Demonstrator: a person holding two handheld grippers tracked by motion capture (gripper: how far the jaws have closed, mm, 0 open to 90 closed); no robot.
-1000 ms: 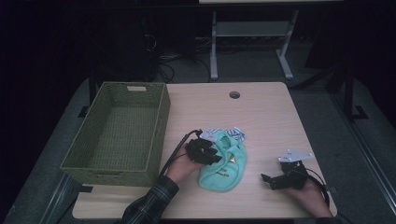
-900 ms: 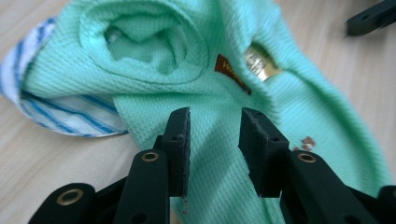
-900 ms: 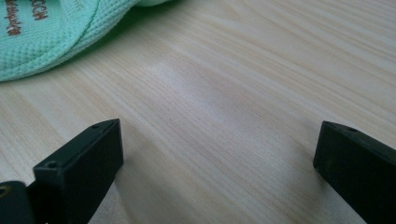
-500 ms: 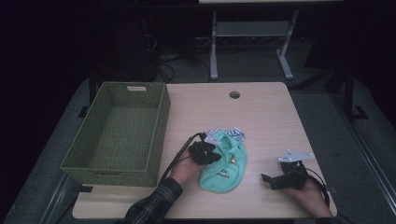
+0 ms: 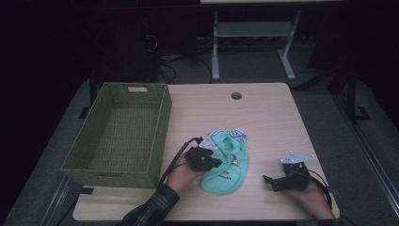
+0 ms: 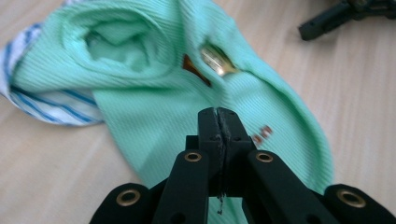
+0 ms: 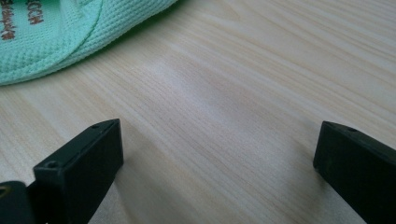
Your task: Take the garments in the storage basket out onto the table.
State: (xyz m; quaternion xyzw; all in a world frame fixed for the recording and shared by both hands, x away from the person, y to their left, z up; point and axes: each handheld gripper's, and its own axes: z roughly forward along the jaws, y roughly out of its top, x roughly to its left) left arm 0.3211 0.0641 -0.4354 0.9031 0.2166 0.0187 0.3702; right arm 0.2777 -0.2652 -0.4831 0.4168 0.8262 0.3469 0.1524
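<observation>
A mint-green ribbed garment (image 5: 226,165) with orange lettering lies crumpled at the table's front middle, over a blue-and-white striped cloth (image 5: 236,135). My left gripper (image 5: 212,162) rests at the garment's left edge. In the left gripper view its jaws (image 6: 218,114) are pressed shut above the green fabric (image 6: 154,93), with nothing visible between them, and the striped cloth (image 6: 42,100) peeks out at the left. My right gripper (image 5: 269,180) lies open on bare wood to the right of the garment; its jaws (image 7: 215,135) stand wide apart, and the garment's edge (image 7: 42,32) is beyond them.
A green woven basket (image 5: 162,120) stands empty on the table's left side. The light wooden table (image 5: 268,117) has a round cable hole (image 5: 236,95) near its far edge. A metal stand and cables sit on the dark floor behind.
My left gripper has edged slightly right, onto the green garment's edge. The right gripper has stayed where it was.
</observation>
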